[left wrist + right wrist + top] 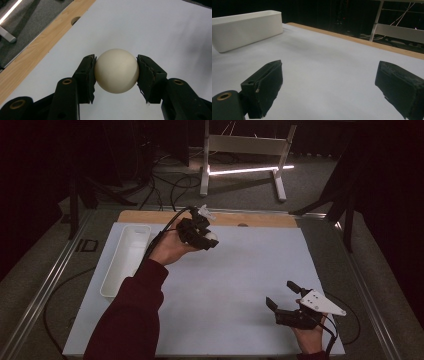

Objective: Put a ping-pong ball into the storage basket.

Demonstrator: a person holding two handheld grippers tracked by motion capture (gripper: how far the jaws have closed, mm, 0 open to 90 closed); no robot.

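White mat (pixel 235 285) over a wooden tabletop, dark room behind; everything below is placed relative to the white bin (pixel 126 259) at the mat's left edge. Nearest the camera, well away from the bin toward the opposite near corner, the right gripper (pixel 283 296) sits low over bare mat, jaws spread wide with nothing between them; its own view shows just mat and the bin's long wall (pixel 247 27) far off. Farther up, just beside the bin's far end, the left gripper (pixel 209 240) is pinching a cream ball (pixel 116 71), pads (pixel 88 75) on opposite sides near the ball's widest line. Ball looks lifted clear of the mat, though its height is hard to judge from above. Likely step: carry the ball over to the bin. To do it well, keep the squeeze steady since a smooth sphere can squirt out if the pads ride off the equator, move level, bring the ball over the bin's open middle rather than its rim, lower before releasing so it doesn't bounce. Right gripper should stay parked, clear of the path.
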